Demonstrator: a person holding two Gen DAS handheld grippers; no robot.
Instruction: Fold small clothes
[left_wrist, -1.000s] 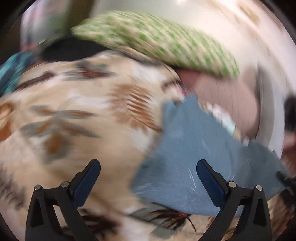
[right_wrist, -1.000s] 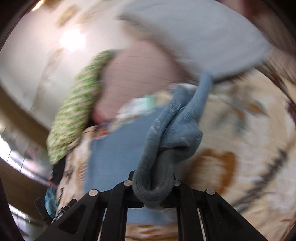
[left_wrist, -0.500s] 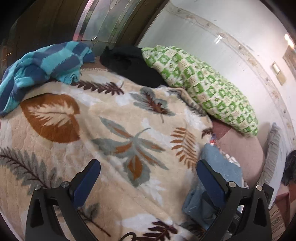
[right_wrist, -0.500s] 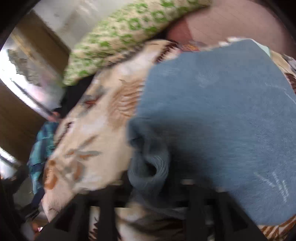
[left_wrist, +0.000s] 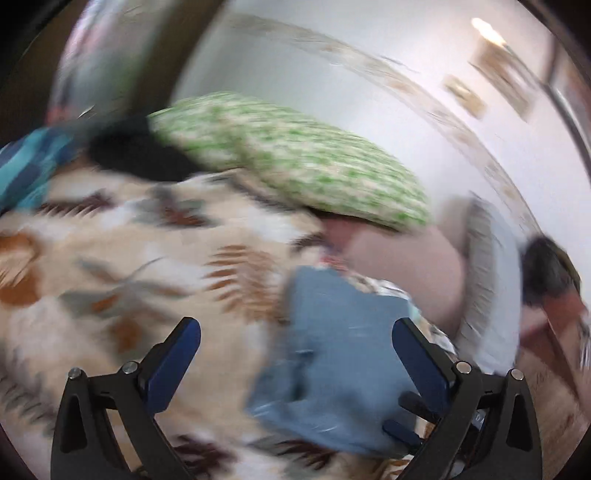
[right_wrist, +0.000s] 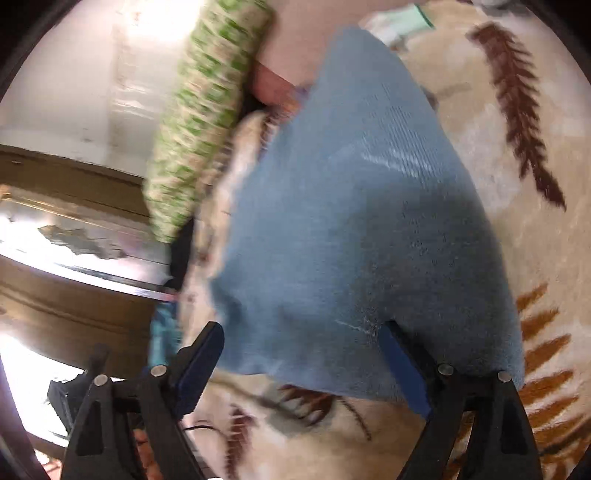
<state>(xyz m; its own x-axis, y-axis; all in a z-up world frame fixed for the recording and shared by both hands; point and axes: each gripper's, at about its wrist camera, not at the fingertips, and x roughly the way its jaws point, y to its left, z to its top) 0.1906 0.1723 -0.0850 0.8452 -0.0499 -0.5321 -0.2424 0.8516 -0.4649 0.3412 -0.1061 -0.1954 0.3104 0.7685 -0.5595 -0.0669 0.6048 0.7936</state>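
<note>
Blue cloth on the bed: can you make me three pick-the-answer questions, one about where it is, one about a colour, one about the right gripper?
1. Where does the blue cloth lie?
A. on the leaf blanket
B. on the floor
C. on the pillow

2. What colour is the pillow's pattern?
A. red
B. green
C. purple

3. How is the right gripper?
A. shut on the cloth
B. out of view
C. jaws apart

Answers: 1 A, blanket shows all around it. 2 B, green checks on cream. 3 C, its fingers stand wide, opening, with the cloth's edge lying loose between them.

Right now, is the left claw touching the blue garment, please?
Apart: the left wrist view shows the left claw open with nothing between its fingers, the blue garment lying on the blanket beyond.
</note>
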